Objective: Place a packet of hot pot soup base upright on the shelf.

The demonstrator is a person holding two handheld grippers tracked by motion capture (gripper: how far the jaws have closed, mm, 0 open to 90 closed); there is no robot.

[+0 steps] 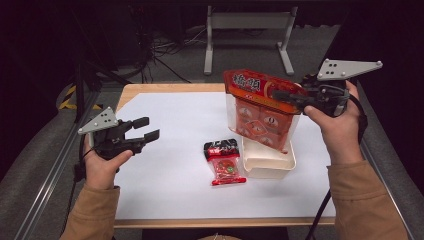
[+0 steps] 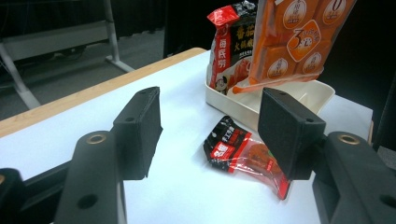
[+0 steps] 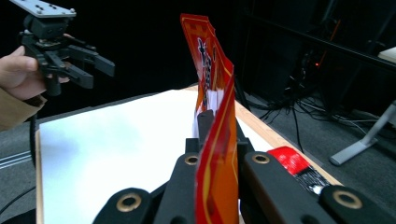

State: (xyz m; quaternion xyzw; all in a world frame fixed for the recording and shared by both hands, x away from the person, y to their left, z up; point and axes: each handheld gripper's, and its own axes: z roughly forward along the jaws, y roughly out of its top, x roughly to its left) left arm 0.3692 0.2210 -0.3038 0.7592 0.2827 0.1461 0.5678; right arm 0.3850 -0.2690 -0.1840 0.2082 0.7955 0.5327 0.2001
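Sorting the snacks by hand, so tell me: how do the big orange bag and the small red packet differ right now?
The big orange bag hangs upright, clamped at its top edge in the right gripper; the small red packet lies flat on the white sheet, touched by nothing. The orange bag's bottom sits over the cream tray; the packet lies beside it. Both have clear plastic sections.

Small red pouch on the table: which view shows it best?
The high view: the red pouch lies flat and whole on the white sheet, left of the tray. The left gripper view shows it closer, but a jaw partly covers it. The right gripper view doesn't help.
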